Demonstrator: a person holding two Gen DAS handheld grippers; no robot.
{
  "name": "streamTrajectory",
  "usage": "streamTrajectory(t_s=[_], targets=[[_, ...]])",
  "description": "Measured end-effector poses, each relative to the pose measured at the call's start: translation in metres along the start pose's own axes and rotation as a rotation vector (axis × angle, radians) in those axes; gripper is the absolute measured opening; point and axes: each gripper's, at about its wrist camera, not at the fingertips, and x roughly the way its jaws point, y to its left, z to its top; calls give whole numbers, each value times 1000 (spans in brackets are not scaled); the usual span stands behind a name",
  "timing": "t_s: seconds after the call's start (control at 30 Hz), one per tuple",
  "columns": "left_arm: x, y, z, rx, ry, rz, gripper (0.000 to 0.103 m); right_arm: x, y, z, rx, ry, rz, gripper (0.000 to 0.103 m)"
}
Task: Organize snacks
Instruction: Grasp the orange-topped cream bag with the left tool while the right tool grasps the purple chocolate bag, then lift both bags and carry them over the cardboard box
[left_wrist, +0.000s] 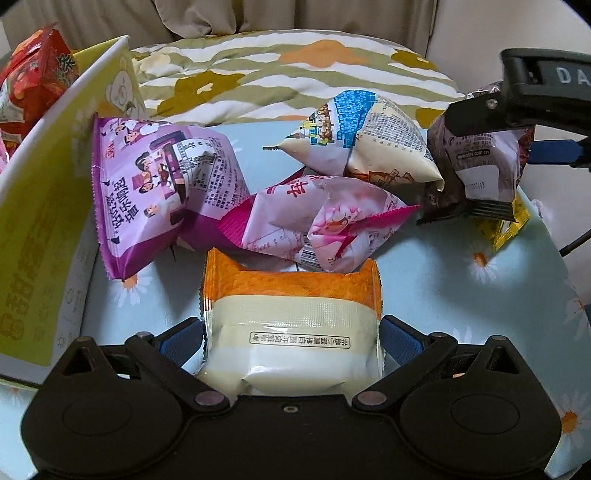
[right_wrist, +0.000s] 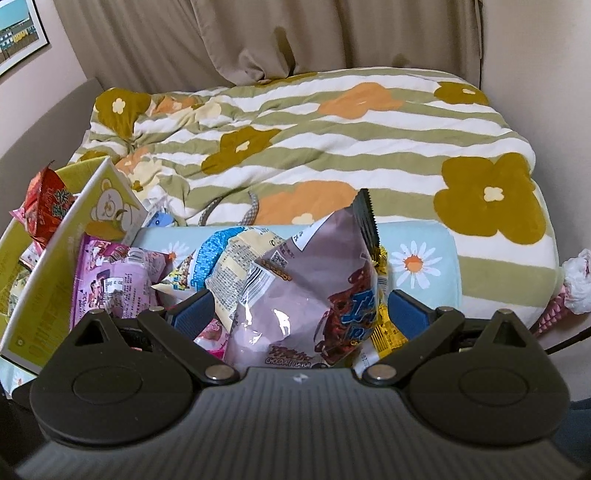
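While both grippers sit low over the daisy-print cloth (left_wrist: 424, 295), the left gripper (left_wrist: 291, 334) stands wide, its blue pads (left_wrist: 400, 338) flanking an orange-and-cream packet (left_wrist: 291, 317); contact on either side cannot be confirmed. The right gripper (right_wrist: 299, 308) is likewise spread around a chocolate packet (right_wrist: 295, 295), unclenched. Other packets lie between, beside the yellow box (left_wrist: 44, 206).
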Motion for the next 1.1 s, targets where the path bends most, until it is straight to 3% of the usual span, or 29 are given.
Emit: streamTrajectory(t_s=[0.13, 0.3, 0.7, 0.8, 0.9, 1.1], targets=[[0, 0, -1, 6, -5, -9, 89, 6, 2, 1, -11, 6, 0, 103], [-3, 1, -2, 10, -9, -12, 85, 12, 3, 3, -18, 10, 0, 103], [-22, 5, -7, -5, -17, -29, 84, 21, 0, 1, 3, 32, -11, 102], [-29, 6, -7, -2, -28, -31, 84, 18, 1, 1, 1, 30, -14, 97], [-38, 7, -7, 0, -45, -34, 84, 13, 2, 1, 3, 21, -11, 85], [-61, 10, -8, 6, -85, -44, 84, -2, 5, -2, 24, 3, -14, 80]])
